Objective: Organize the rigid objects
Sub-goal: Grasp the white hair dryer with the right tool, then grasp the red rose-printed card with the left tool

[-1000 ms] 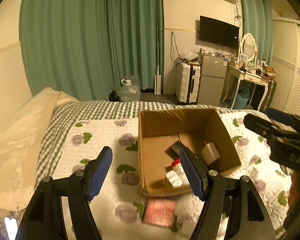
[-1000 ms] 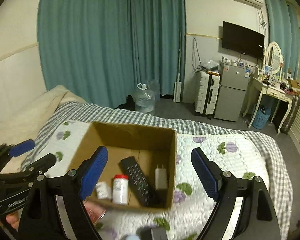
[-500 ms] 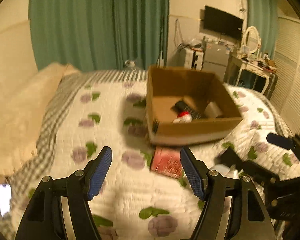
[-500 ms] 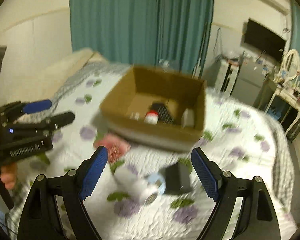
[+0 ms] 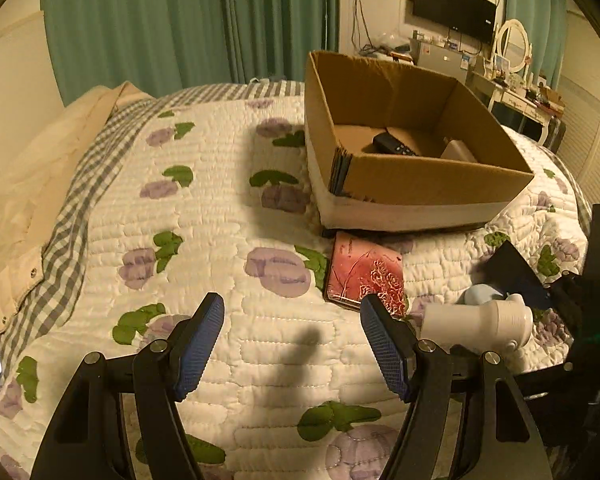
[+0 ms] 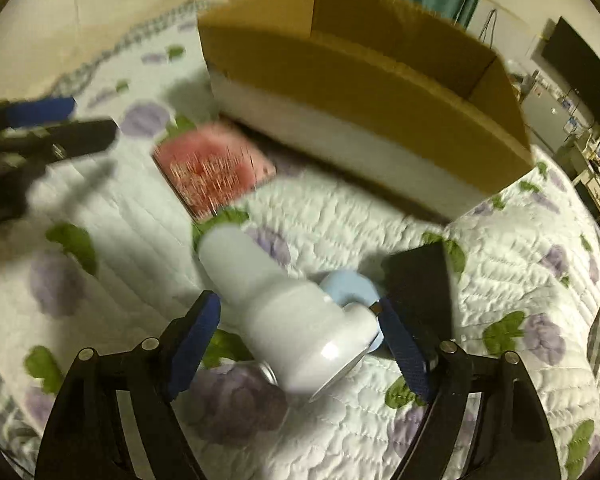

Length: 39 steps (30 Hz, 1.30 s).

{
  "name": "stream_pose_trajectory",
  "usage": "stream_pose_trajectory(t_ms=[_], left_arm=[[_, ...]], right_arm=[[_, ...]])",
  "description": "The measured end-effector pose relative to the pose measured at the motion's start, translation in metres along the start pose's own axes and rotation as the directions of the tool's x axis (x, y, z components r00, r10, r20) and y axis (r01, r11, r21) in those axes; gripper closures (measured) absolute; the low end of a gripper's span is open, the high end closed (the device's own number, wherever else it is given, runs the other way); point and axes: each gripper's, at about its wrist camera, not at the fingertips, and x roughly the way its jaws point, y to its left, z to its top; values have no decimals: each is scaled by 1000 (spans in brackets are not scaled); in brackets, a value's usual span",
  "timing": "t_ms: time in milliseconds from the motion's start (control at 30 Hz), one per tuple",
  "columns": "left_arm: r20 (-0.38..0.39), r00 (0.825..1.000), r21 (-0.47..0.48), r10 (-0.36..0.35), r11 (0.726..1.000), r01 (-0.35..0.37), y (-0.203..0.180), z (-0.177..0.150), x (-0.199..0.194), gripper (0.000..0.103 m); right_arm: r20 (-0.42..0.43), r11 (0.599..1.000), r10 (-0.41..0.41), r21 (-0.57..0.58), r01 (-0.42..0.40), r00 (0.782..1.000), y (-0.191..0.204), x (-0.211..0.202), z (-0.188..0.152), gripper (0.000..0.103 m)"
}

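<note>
Since a second ago both my grippers have dropped from above the cardboard box (image 5: 416, 184) to low over the quilt (image 5: 220, 216) in front of it. My right gripper (image 6: 300, 328) now has its jaws spread wide on either side of a white bottle-shaped object (image 6: 288, 320) lying on its side on the quilt; whether a pad touches it I cannot tell, as that view is blurred. A pale blue round piece (image 6: 350, 288) lies just behind the white object, and a black flat item (image 6: 420, 280) just beside that. My left gripper (image 5: 292, 344) hangs with jaws wide apart and nothing between them, near a red patterned flat case (image 5: 364, 276) that lies on the quilt against the box's front wall. Inside the box I see a black remote (image 5: 394, 145) and a white block (image 5: 458, 151).
</note>
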Motion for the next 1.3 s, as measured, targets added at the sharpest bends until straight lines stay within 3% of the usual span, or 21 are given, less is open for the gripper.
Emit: stream_pose_trajectory(t_ms=[67, 100, 400, 567, 667, 967, 1133, 1300], left_arm=[[-9, 1000, 2, -2, 1000, 2, 0, -1, 2, 30], [-11, 1000, 4, -3, 1000, 3, 0, 0, 3, 30], [-23, 1000, 35, -22, 999, 22, -13, 5, 7, 30], [-66, 997, 84, -43, 995, 48, -35, 9, 28, 30], [-90, 995, 101, -45, 993, 54, -43, 9, 41, 30], [-114, 993, 161, -12, 987, 30, -62, 16, 77, 27], [-125, 990, 256, 58, 966, -24, -80, 12, 92, 25], [-115, 993, 235, -4, 971, 31, -74, 11, 78, 33]], right_arm=[[3, 1000, -6, -4, 6, 1000, -1, -1, 0, 29], [10, 1000, -5, 1, 5, 1000, -2, -3, 0, 37], [181, 989, -14, 149, -13, 983, -36, -59, 4, 37], [192, 977, -28, 211, -14, 981, -52, -58, 18, 37], [185, 973, 9, 223, -51, 983, -50, -46, 30, 37], [148, 960, 34, 269, -74, 988, -61, -30, 21, 37], [133, 960, 16, 276, -52, 991, -62, -28, 17, 37], [133, 962, -22, 272, -15, 991, -64, -34, 15, 37]])
